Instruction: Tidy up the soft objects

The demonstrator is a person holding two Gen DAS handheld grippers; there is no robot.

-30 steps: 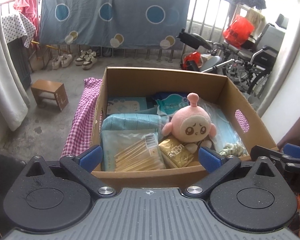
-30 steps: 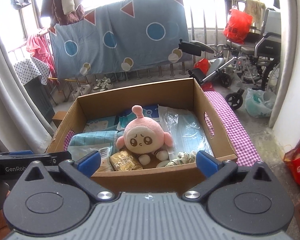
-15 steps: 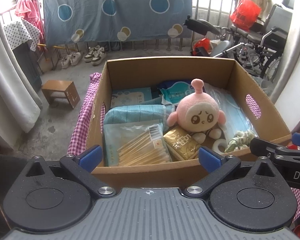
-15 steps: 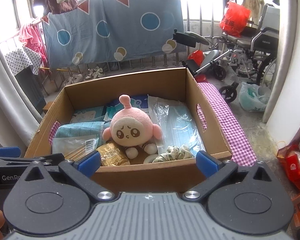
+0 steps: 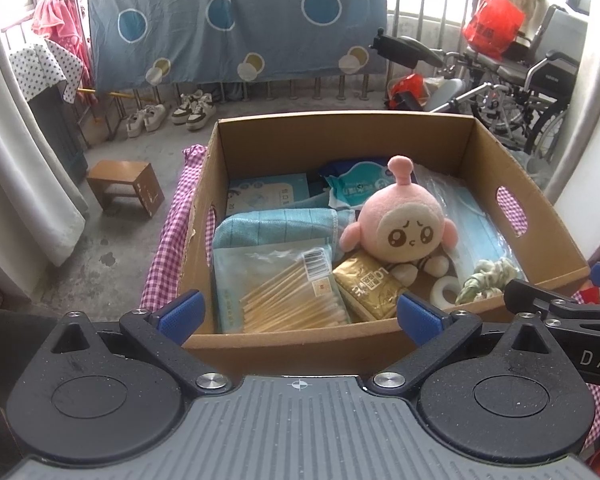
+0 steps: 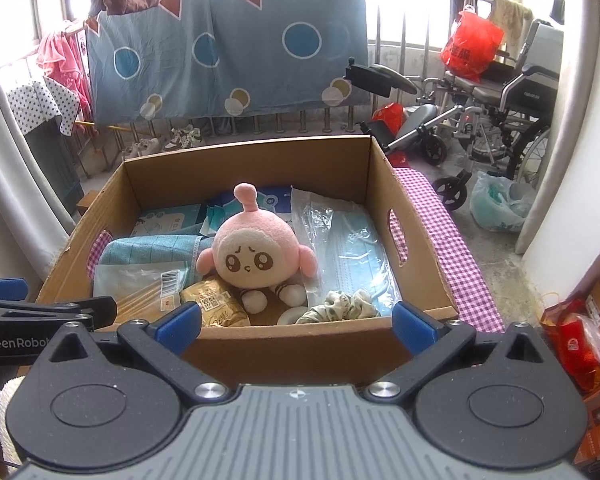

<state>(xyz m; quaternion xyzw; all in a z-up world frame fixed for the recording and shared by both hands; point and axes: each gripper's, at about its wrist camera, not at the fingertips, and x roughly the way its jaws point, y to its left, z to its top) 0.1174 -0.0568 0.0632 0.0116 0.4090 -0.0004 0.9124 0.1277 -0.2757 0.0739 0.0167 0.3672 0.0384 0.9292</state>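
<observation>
An open cardboard box [image 5: 340,132] [image 6: 260,156] sits on a pink checked cloth. A pink plush doll [image 5: 400,224] [image 6: 256,252] sits in its middle. Around it lie a folded teal towel [image 5: 276,228] [image 6: 148,246], a bag of cotton swabs [image 5: 284,288], a gold packet [image 5: 368,284] [image 6: 216,304], bagged blue masks [image 5: 468,216] [image 6: 348,248], a green scrunchie [image 5: 488,280] [image 6: 340,306] and a white tape ring [image 5: 444,292]. My left gripper [image 5: 300,314] and right gripper [image 6: 296,322] are both open and empty, at the box's near edge.
A small wooden stool [image 5: 126,186] and shoes [image 5: 168,114] stand on the floor to the left. Wheelchairs [image 6: 492,108] and a plastic bag [image 6: 496,206] are at the right. A blue sheet [image 5: 236,20] hangs on the railing behind the box.
Both grippers have risen and tipped down over the box's near edge, so more of the inside shows. Nothing in the box has moved.
</observation>
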